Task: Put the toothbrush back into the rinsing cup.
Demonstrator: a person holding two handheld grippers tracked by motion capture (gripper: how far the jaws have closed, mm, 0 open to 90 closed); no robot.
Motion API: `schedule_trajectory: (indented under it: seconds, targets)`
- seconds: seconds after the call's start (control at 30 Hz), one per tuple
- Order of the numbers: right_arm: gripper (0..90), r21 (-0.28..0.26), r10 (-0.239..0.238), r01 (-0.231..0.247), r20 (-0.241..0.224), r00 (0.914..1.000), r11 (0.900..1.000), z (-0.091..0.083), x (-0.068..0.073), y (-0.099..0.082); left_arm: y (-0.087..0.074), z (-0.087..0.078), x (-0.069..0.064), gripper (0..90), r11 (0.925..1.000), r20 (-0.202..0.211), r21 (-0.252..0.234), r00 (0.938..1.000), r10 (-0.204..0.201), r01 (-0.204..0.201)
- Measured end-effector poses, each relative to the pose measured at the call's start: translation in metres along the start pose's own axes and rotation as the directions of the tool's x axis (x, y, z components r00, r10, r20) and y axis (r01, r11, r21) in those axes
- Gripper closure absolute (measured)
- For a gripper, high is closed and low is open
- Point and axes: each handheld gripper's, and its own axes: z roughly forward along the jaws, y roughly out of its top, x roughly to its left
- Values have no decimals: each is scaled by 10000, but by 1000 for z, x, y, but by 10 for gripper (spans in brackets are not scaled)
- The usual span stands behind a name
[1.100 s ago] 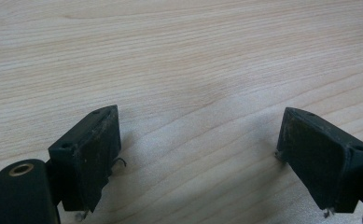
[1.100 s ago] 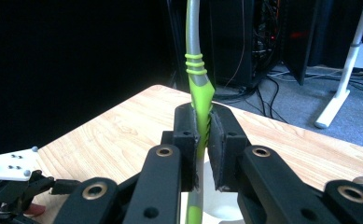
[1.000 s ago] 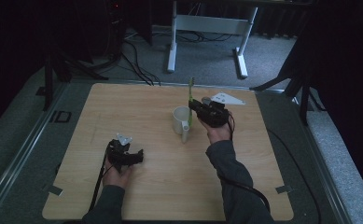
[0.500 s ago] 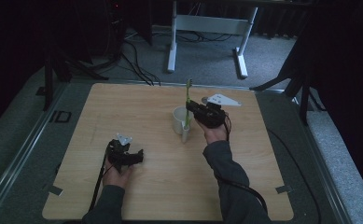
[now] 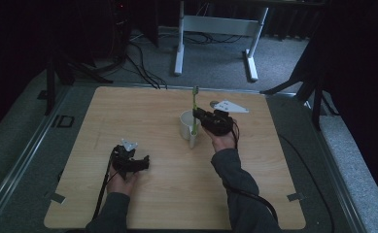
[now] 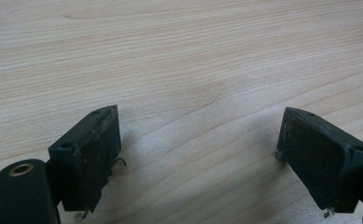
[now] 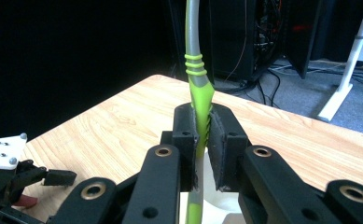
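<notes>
**Toothbrush going into the cup – keep it vertical**

Biggest thing first: the desk (image 5: 143, 194) is a pale wood-grain slab with rounded corners, matte, with the grain lines running straight across in the left gripper view.

The cup (image 5: 187, 125) sits a little past desk centre, toward 1 o'clock. It's white, smooth-walled and round with an open mouth, probably ceramic or plastic, hard to say which.

The right gripper (image 5: 197, 115) is at the cup's 3 o'clock side, its jaws pressed together on the toothbrush (image 7: 198, 100). The handle stands nearly upright with its lower end just above or inside the cup's mouth; exactly how deep can't be told. By the look of it the step is lowering the brush in. To do that well, the person should keep the handle plumb, come straight down over the middle of the opening so the tip doesn't catch the rim and tip the cup, and only release once the end is resting.

The left gripper (image 6: 200, 156) sits idle at about 7 o'clock, jaws spread wide with bare wood between them.

The toothbrush itself is slim, lime green with a grey upper stem, ribbed rings and a ridged grip section where the pads bite.
</notes>
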Motion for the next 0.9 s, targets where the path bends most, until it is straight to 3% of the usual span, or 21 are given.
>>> schedule_trajectory:
  seconds: [0.6, 0.67, 0.77, 0.9]
  targets:
    - [797, 157, 12, -11, -19, 10000, 9999, -2, 1, -10, 0, 0, 0, 139, 10000, 1, 5, 10000, -1, 1]
    - [737, 200, 38, -35, -150, 9999, 9998, -3, 1, -12, 0, 0, 0, 140, 10000, 3, -4, 10000, -13, 13]
    - [536, 442, 111, -93, -413, 9991, 9990, -2, 1, -16, 0, 0, 0, 140, 10000, 18, -5, 10000, 9, -9]
    - [394, 682, 72, -40, -472, 9989, 9977, -1, 5, -22, 0, 0, 0, 140, 10000, 34, -8, 10000, 35, -35]
